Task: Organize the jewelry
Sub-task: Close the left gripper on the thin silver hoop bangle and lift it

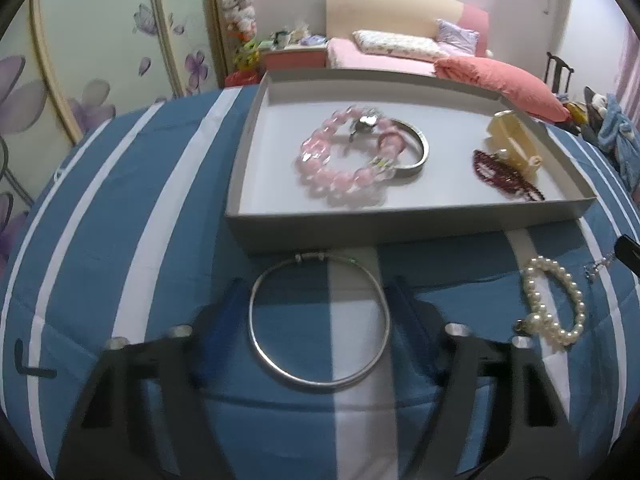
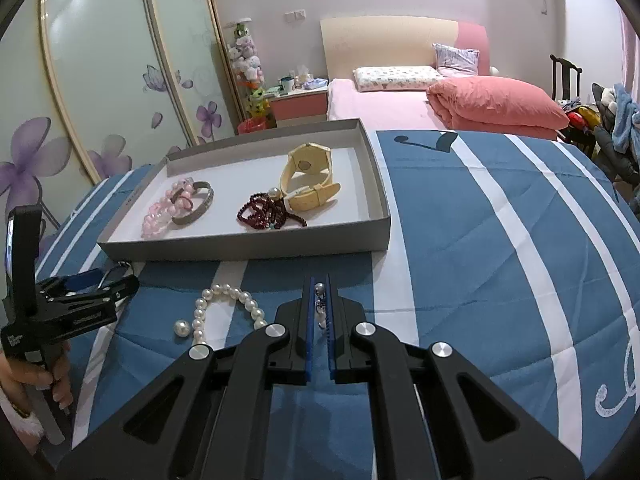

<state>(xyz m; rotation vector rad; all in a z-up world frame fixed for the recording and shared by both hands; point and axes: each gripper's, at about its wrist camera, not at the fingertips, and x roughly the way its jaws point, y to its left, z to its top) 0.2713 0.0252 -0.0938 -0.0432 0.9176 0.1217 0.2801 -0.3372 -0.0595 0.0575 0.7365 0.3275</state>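
- Jewelry is split between two places: some pieces already lie in the gray tray [image 2: 248, 248] on the blue-and-white striped bedspread [image 2: 460, 240], and some are still loose on the cloth in front of it.
- Tray holds, largest first, a cream watch [image 2: 308, 178] at its right, a pink bead bracelet [image 1: 340, 160] at its left with a metal bangle [image 1: 416, 148] touching it, and a tangle of dark red beads [image 2: 268, 212] just beside the watch strap.
- Bedspread still carries a thin silver hoop [image 1: 320, 320] near the tray's front wall, a pearl bracelet [image 2: 224, 308] to its right, one loose pearl [image 2: 181, 327] just beside that bracelet, and a small pearl-and-chain piece [image 2: 320, 304].
- Left gripper [image 1: 320, 300] stands released, its fingers spread either side of the silver hoop; whether they touch it I cannot tell.
- Right gripper [image 2: 319, 312] is clenched on the small pearl-and-chain piece, pinched between its blue pads low at the cloth.
- Step in hand, as I judge it, is pick-up: the right side has its piece, the left is lined up on the hoop.
- Next move likely calls for lifting the small piece clear and carrying it over the tray's front wall to a bare patch; the hoop is thin and flat, so it may slip unless one finger gets under its edge.
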